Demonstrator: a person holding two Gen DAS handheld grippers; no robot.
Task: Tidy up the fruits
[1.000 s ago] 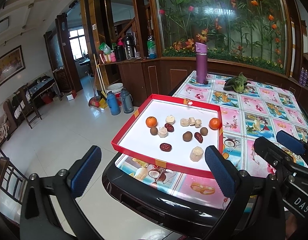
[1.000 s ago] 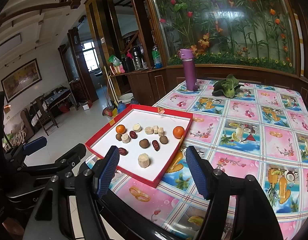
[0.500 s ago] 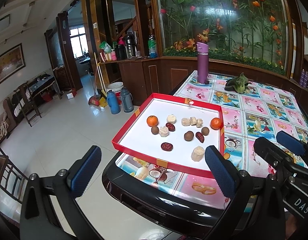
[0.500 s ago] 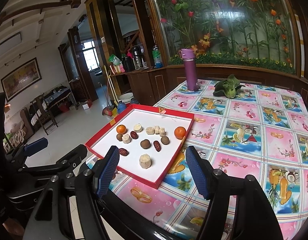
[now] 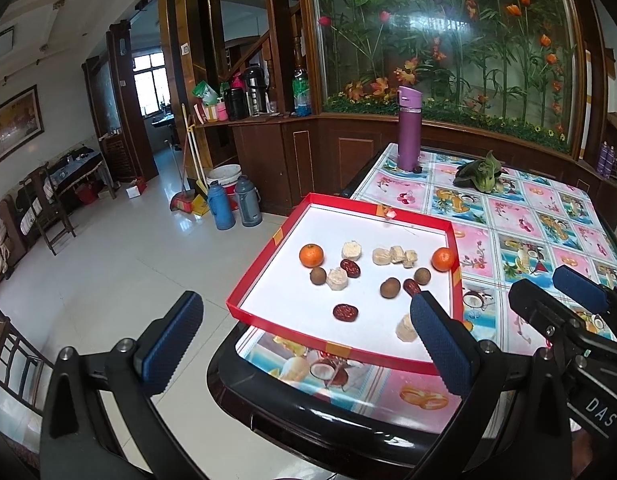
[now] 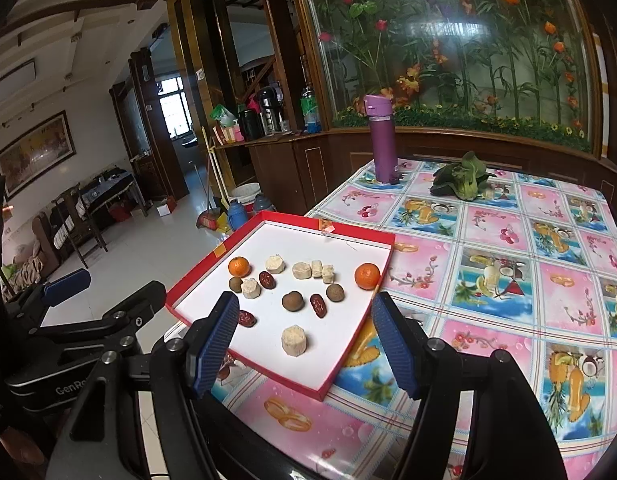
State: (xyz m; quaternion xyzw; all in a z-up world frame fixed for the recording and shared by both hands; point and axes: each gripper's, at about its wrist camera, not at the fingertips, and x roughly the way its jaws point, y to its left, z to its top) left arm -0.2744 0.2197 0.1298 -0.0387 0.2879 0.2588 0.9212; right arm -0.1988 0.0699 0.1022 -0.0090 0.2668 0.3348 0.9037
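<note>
The right gripper (image 6: 304, 338) hangs with its blue pads spread wide and nothing between them, low over the near edge of the red tray (image 6: 350, 354); the left gripper (image 5: 308, 340) is likewise spread and empty, held off that tray's near left corner.

All the fruit lies inside the tray, mixed, not grouped by kind. Two tangerines (image 6: 239, 267) sit at opposite ends of the far row, one by the left wall, one against the right wall. Between them lie pale peeled chunks (image 6: 301, 270), brown longans (image 6: 292, 301) and dark red dates (image 6: 318, 305). One pale chunk (image 6: 294, 341) stands alone nearest the tray's front edge.

Whether sorting is early or partly along, the pictures do not settle. Judging from the spread, whichever piece is picked should be approached from above with the pads straddling it, clear of neighbours; the round longans may roll, so a centred, gentle close seems wise.

The date beside the middle longan has its long axis running from the tray's far left toward its near right. The date near the front left corner (image 6: 246, 318) lies more across the tray. The lone chunk stands upright, flat face up.
</note>
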